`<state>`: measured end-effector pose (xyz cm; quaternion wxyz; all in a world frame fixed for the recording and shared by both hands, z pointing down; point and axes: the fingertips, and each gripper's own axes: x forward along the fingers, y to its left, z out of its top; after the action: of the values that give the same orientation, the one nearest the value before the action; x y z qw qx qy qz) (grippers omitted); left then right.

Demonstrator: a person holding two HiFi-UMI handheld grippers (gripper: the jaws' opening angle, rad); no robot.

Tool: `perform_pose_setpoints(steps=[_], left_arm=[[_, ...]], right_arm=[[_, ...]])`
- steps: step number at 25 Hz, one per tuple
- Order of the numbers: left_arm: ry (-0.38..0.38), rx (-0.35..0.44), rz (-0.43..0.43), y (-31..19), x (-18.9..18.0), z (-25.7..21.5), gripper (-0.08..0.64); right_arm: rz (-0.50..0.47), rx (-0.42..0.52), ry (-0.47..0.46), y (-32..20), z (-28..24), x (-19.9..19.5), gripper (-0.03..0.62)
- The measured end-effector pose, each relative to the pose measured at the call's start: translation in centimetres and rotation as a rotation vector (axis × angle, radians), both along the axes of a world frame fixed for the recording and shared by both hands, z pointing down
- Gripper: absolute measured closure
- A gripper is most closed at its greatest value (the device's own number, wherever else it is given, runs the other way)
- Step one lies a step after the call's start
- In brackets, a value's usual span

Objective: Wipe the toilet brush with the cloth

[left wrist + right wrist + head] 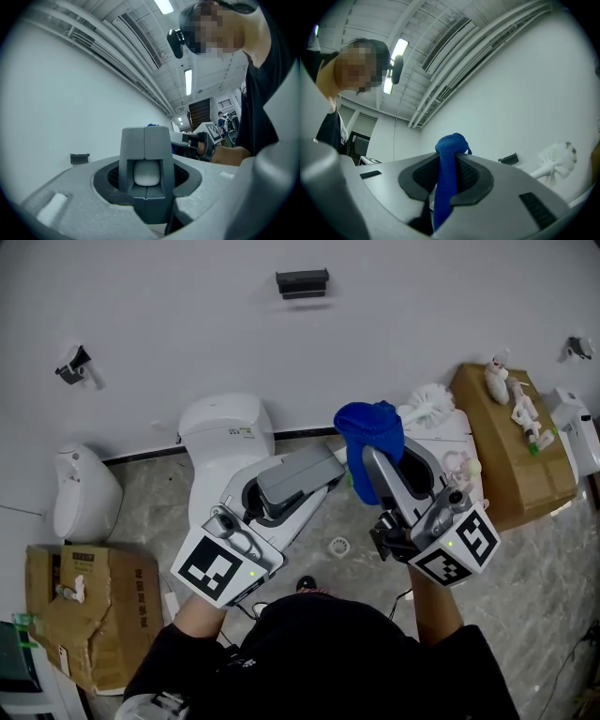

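Observation:
My right gripper (378, 457) points up and away from me, shut on a blue cloth (370, 430) that bunches above its tips. In the right gripper view the cloth (449, 146) runs down between the jaws of the gripper (451, 161). The white toilet brush (429, 404) shows its bristle head just right of the cloth, its handle hidden behind it. It appears again in the right gripper view (557, 158), beyond the gripper and apart from it. My left gripper (323, 471) is raised beside the right one with its jaws together (145, 136); a white rounded piece sits in their recess.
A white toilet (225, 427) stands against the wall ahead, with a white fixture (80, 488) to its left. Cardboard boxes sit at the right (520, 451) and lower left (80, 610). A floor drain (339, 545) lies between the grippers. A black bracket (302, 282) hangs on the wall.

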<state>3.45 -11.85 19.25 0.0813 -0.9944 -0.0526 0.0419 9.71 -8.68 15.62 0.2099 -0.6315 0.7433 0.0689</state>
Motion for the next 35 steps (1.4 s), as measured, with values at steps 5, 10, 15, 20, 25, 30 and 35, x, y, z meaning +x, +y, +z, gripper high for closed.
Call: perform_pose_setpoints(steps=[5, 10, 15, 20, 25, 30, 35], left_arm=[[-0.006, 0.015, 0.001, 0.3, -0.5, 0.0, 0.39], [-0.022, 0.016, -0.005, 0.4, -0.5, 0.2, 0.39], [-0.027, 0.02, -0.01, 0.5, -0.3, 0.3, 0.39], [-0.025, 0.008, -0.011, 0.6, -0.6, 0.2, 0.39], [-0.034, 0.002, -0.016, 0.5, -0.5, 0.2, 0.39], [-0.043, -0.002, -0.018, 0.5, -0.6, 0.3, 0.39], [-0.047, -0.001, -0.019, 0.4, -0.8, 0.5, 0.39]], right_arm=[[-0.029, -0.06, 0.026, -1.2, 0.8, -1.4, 0.526], [-0.037, -0.121, 0.062, -1.9, 1.4, -1.6, 0.528], [-0.02, -0.135, 0.1, -1.9, 1.6, -1.4, 0.526], [-0.021, -0.15, 0.124, -1.9, 1.7, -1.6, 0.526], [-0.018, -0.151, 0.111, -2.0, 2.0, -1.1, 0.526], [0.004, -0.163, 0.101, -2.0, 2.4, -0.5, 0.526], [0.022, -0.168, 0.088, -2.0, 2.8, -0.1, 0.526]])
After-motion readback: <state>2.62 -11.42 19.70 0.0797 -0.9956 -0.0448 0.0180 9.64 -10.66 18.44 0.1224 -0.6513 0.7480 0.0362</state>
